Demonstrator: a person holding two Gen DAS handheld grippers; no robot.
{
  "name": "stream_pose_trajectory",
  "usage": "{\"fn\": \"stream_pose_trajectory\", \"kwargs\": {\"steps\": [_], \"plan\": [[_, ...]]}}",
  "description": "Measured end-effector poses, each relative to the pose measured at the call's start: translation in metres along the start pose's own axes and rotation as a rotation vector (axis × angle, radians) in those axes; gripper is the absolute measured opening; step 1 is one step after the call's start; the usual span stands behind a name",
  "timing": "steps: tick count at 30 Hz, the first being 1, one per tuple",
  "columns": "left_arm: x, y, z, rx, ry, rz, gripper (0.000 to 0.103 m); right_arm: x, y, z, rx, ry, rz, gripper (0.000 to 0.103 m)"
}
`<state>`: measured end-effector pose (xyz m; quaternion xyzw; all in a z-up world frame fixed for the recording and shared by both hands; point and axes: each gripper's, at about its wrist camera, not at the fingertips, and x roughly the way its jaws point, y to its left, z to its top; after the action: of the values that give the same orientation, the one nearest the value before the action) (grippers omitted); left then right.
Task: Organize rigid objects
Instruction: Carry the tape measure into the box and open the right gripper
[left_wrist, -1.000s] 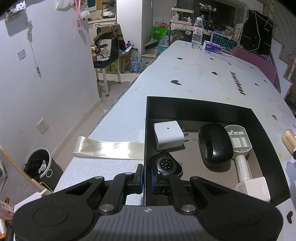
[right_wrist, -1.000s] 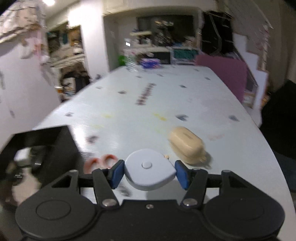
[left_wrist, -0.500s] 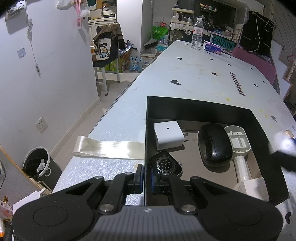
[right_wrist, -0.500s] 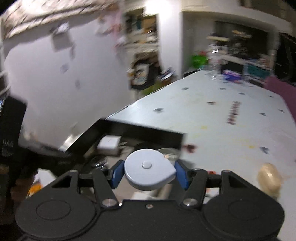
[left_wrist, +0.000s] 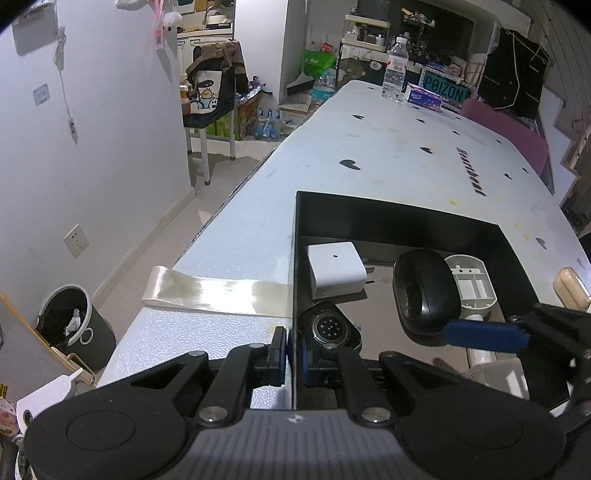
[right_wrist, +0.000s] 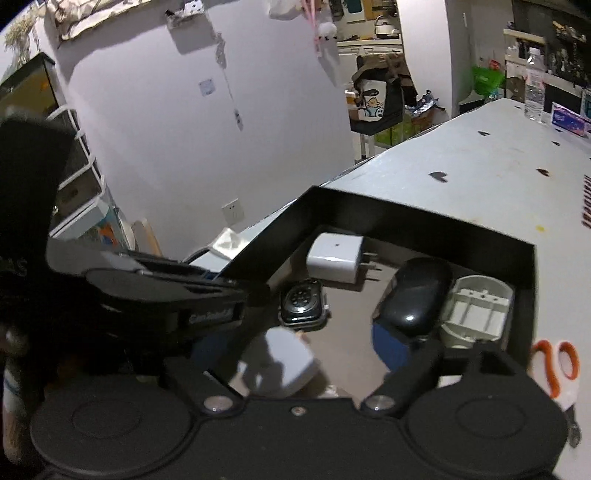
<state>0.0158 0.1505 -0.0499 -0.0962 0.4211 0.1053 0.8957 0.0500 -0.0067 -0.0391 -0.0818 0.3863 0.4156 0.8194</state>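
A black open box (left_wrist: 391, 218) stands on the white table. It holds a white charger (left_wrist: 334, 269), a smartwatch (left_wrist: 328, 328), a black mouse (left_wrist: 424, 293) and a grey plastic shell (left_wrist: 471, 284). My left gripper (left_wrist: 291, 354) is shut on the box's left wall. My right gripper (right_wrist: 299, 347) hangs open over the box, and the pale blue rounded object (right_wrist: 277, 363) sits blurred just below its fingers, free of them. The right gripper's blue pad (left_wrist: 484, 332) shows in the left wrist view.
A beige case (left_wrist: 569, 288) lies on the table right of the box. Orange-handled scissors (right_wrist: 554, 363) lie beside the box's right wall. A strip of tape (left_wrist: 218, 290) sticks to the table's left edge. A water bottle (left_wrist: 395, 70) and tissue pack (left_wrist: 424, 98) stand at the far end.
My right gripper swung left from the table to above the box and opened, letting go of the pale blue object. My left gripper stayed clamped on the box wall.
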Motion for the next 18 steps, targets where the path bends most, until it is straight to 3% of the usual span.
{"fn": "stream_pose_trajectory", "kwargs": {"steps": [1, 4, 7, 10, 14, 18], "plan": [[0.0, 0.0, 0.0, -0.001, 0.001, 0.0, 0.008, -0.002, -0.002, 0.0, -0.001, 0.008, -0.017, 0.057], [0.0, -0.001, 0.001, 0.0, 0.001, 0.002, 0.008, -0.007, -0.011, 0.0, 0.007, 0.054, -0.052, 0.028], [0.0, -0.001, 0.001, 0.0, 0.001, 0.004, 0.008, -0.004, -0.015, -0.001, -0.006, 0.113, -0.087, 0.012], [0.0, -0.001, 0.001, 0.001, 0.001, 0.004, 0.008, 0.007, -0.011, 0.001, -0.054, 0.183, -0.079, 0.008], [0.0, -0.001, 0.001, -0.001, 0.001, 0.002, 0.008, 0.027, -0.008, 0.012, -0.056, 0.277, -0.005, 0.007], [0.0, -0.002, 0.001, -0.001, 0.001, 0.002, 0.008, 0.039, -0.004, 0.019, -0.036, 0.298, 0.038, 0.006]]}}
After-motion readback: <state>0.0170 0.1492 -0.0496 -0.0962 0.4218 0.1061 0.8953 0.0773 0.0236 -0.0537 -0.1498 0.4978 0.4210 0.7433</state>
